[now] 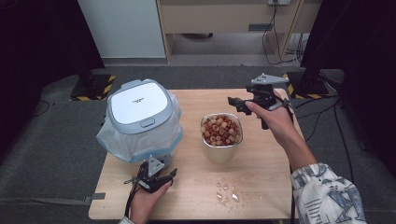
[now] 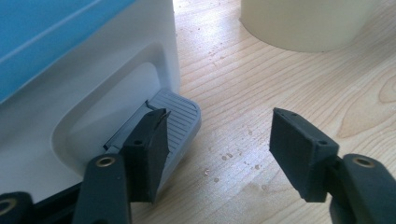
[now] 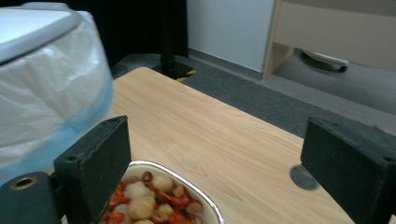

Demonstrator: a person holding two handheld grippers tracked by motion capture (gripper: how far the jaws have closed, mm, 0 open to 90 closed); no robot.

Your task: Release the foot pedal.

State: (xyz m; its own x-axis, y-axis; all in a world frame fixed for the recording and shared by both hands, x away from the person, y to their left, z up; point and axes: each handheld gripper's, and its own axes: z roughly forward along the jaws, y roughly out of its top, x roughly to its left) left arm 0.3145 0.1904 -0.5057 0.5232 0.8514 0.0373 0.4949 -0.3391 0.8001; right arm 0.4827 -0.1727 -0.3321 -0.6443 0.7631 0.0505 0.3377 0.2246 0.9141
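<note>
A pedal bin [image 1: 140, 116] with a white lid and a pale blue bag liner stands on the left of the wooden table [image 1: 261, 177]. To its right sits a metal bowl [image 1: 221, 149] full of red and pale food pieces. My left gripper [image 1: 152, 173] is at the bin's front base and open. In the left gripper view the left gripper [image 2: 219, 149] has its left jaw just in front of the grey foot pedal [image 2: 180, 116], with bare wood between the jaws. My right gripper [image 1: 237, 104] hovers open behind the bowl's far right. Below the right gripper [image 3: 215, 158] lies the bowl's rim [image 3: 187, 182].
Water drops [image 1: 226, 191] are spattered on the table in front of the bowl. The bin's bag [image 3: 46, 93] bulges close to the right gripper's left jaw. Off the back edge are grey carpet, a wooden desk [image 1: 224, 18], cables and black stands with hazard-striped bases [image 1: 93, 86].
</note>
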